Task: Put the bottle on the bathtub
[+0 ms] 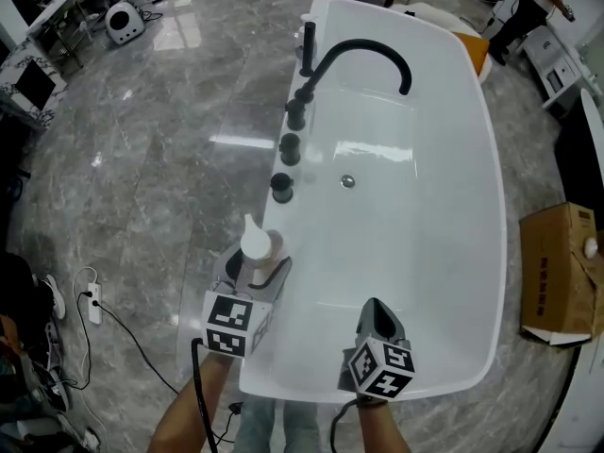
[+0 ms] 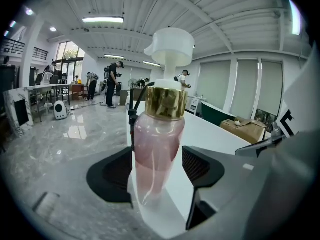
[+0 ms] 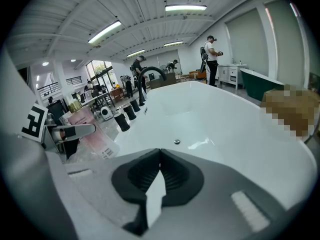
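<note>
At the bottom of the head view, the right gripper [image 1: 376,314] hangs over the near end of the white bathtub [image 1: 444,253], its fingers [image 3: 175,176] pressed together on nothing. Just to its left, the left gripper [image 1: 257,276] has its fingers [image 2: 116,171] clamped either side of the pink bottle [image 1: 257,245], which stands upright on the tub's left rim. Farther up that rim sits a row of black knobs [image 1: 289,147], then the arched black faucet [image 1: 363,53] near the top of the frame.
</note>
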### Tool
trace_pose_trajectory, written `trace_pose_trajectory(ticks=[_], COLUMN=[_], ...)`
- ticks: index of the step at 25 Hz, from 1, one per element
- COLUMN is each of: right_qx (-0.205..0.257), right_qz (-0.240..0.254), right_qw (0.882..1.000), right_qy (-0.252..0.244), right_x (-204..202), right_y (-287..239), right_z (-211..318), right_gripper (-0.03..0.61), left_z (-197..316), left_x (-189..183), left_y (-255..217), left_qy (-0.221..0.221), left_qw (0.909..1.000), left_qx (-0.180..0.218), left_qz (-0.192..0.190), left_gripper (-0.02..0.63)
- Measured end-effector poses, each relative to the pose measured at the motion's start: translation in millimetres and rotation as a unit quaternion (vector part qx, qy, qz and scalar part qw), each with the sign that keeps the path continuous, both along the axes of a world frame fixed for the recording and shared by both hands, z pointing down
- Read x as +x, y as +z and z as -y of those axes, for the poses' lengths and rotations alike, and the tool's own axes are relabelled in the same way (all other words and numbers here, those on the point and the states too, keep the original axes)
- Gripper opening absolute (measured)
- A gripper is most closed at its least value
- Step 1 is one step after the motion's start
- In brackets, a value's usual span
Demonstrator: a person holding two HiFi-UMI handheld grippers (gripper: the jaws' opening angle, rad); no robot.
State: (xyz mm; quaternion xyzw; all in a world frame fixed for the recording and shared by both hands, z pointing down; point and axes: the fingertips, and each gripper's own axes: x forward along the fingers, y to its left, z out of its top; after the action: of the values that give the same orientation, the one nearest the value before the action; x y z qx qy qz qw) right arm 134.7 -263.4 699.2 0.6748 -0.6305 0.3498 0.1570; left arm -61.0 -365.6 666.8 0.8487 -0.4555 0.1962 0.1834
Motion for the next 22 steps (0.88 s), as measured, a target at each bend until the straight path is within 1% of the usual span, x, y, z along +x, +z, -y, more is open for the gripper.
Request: trace_pose_trajectory(ticks=[7, 13, 15, 18, 22], right_qx=[0.009, 0.02, 0.024, 0.03, 0.042], right_qz=[-0.003, -0.007, -0.009, -0.015, -0.028], right_qw=[1.0, 1.0, 0.999, 0.999, 0.998], right_qy=[-0.006, -0.014, -0.019, -0.031, -0.043], right_x=[-10.5, -27.0, -32.9, -43.6, -60.1], right_y=[-11.5, -28.9, -37.1, -52.6, -82.4], right_z=[-11.1, -23.1, -27.5, -32.8, -38.7], right_gripper=[0.003, 0.003, 0.003, 0.003, 0.003], left_z=[-23.0, -49.6, -57.9, -67.7, -81.4], left_x=[-6.9, -30.1, -38.5, -49.4, -72.0], left_y=[1.4, -7.5, -18.7, -44.4, -86.6], left_qy=[-0.014, -0.024, -0.028, -0.039, -0.062], left_qw=[0.9995, 0.9993, 0.9992, 0.9984, 0.9963], left_qx=[-0.017, -0.021, -0.017, -0.01, 0.014], left_qz=[-0.021, -0.02, -0.022, -0.039, -0.058], left_gripper=[0.307, 0.307, 0.307, 0.307, 0.307])
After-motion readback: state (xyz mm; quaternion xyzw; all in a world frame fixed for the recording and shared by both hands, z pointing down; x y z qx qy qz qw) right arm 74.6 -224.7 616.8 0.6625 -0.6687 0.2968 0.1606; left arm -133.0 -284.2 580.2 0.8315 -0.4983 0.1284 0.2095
